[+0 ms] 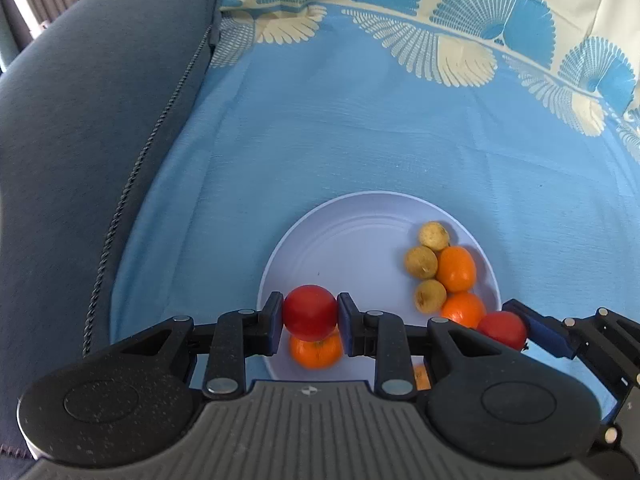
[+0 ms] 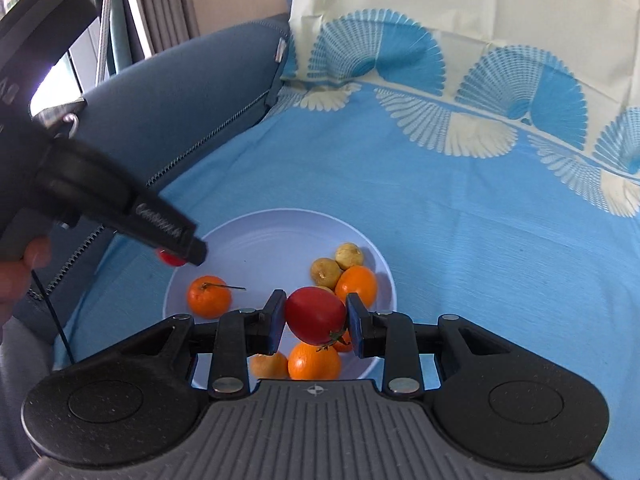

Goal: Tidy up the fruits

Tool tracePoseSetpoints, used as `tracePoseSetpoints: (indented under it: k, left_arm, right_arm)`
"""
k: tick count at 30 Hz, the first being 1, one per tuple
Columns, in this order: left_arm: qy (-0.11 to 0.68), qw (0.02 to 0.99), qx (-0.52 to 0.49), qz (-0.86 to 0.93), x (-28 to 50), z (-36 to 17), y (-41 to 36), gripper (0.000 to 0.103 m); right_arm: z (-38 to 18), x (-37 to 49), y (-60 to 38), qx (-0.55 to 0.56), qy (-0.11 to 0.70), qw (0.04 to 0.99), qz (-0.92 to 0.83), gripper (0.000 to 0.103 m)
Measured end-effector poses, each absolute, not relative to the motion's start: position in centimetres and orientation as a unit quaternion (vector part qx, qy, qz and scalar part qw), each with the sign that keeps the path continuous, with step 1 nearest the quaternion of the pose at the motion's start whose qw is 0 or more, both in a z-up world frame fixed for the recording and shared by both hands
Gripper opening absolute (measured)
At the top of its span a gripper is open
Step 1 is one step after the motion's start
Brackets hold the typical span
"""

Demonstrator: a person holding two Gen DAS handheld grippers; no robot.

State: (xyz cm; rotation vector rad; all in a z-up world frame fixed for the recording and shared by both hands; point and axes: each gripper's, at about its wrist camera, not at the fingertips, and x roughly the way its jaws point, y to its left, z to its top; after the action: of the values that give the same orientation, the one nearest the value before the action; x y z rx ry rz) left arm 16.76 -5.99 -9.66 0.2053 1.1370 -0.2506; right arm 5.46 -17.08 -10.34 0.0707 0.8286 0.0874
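My left gripper [image 1: 310, 309] is shut on a red tomato [image 1: 310, 320] just above the near part of a white plate [image 1: 360, 204]; an orange [image 1: 316, 352] lies under it. My right gripper [image 2: 316, 314] is shut on a second red tomato [image 2: 314, 324] over the plate's [image 2: 280, 218] near right side. On the plate lie three small yellow fruits [image 1: 420, 262] and oranges [image 1: 456, 268], one orange with a stem [image 2: 209, 296] at the left. In the right wrist view the left gripper [image 2: 172, 236] comes in from the left, and its tomato [image 2: 170, 258] peeks out below it.
The plate rests on a blue cloth [image 1: 360, 128] with a cream fan-pattern border at the back. A grey-blue zipped cushion [image 1: 100, 120] rises along the left. A person's hand [image 2: 20, 272] holds the left gripper's handle. Curtains [image 2: 168, 0] hang behind.
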Motion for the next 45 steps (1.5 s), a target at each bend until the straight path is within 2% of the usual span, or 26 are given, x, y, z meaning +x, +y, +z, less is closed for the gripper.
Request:
tracePoseSetpoints:
  k: [5, 7, 8, 9, 10, 11, 12, 13, 18, 23, 30, 45]
  left_arm:
    - [0.539, 0.827, 0.111, -0.116, 17.9, -11.2, -6.8, 0.032]
    - [0.53, 0.83, 0.126, -0.117, 18.1, -11.5, -7.2, 0.052]
    - [0.523, 0.834, 0.133, -0.115, 18.1, -11.4, -7.2, 0.079]
    - [0.512, 0.841, 0.137, -0.109, 18.0, -11.3, -7.2, 0.099]
    - [0.498, 0.85, 0.137, -0.107, 17.7, -10.8, -7.0, 0.103]
    - [0.484, 0.858, 0.136, -0.107, 17.3, -10.3, -6.7, 0.103]
    - [0.48, 0.86, 0.139, -0.107, 16.9, -9.8, -6.5, 0.103]
    - [0.481, 0.859, 0.142, -0.105, 16.6, -9.5, -6.3, 0.103]
    - [0.498, 0.853, 0.133, -0.086, 13.1, -8.1, -4.3, 0.103]
    - [0.512, 0.849, 0.113, -0.066, 8.5, -6.5, -2.3, 0.103]
    - [0.493, 0.863, 0.095, -0.056, 3.0, -4.1, -0.4, 0.103]
    - [0.462, 0.881, 0.083, -0.064, -3.5, -1.5, 0.8, 0.103]
  right_arm:
    - [-11.4, 6.8, -17.0, 0.027, 0.408, 0.911, 0.051, 0.034]
    - [-11.7, 7.3, -16.9, 0.025, 0.409, 0.911, 0.054, 0.035]
    - [-11.9, 7.6, -16.8, 0.024, 0.41, 0.91, 0.056, 0.035]
    - [-12.0, 7.8, -16.7, 0.023, 0.411, 0.909, 0.062, 0.038]
    - [-11.9, 8.0, -16.5, 0.021, 0.412, 0.908, 0.065, 0.053]
    - [-11.8, 7.9, -16.4, 0.019, 0.41, 0.91, 0.061, 0.063]
    - [-11.5, 7.7, -16.3, 0.017, 0.404, 0.913, 0.056, 0.078]
    - [-11.2, 7.3, -16.3, 0.014, 0.4, 0.915, 0.05, 0.083]
    - [-9.5, 4.4, -16.4, 0.02, 0.41, 0.911, 0.032, 0.094]
    - [-7.3, -0.1, -16.0, 0.032, 0.414, 0.91, 0.007, 0.098]
    - [-4.0, -5.7, -15.1, 0.03, 0.373, 0.927, -0.023, 0.102]
    - [-0.9, -12.5, -13.2, 0.004, 0.318, 0.947, -0.041, 0.102]
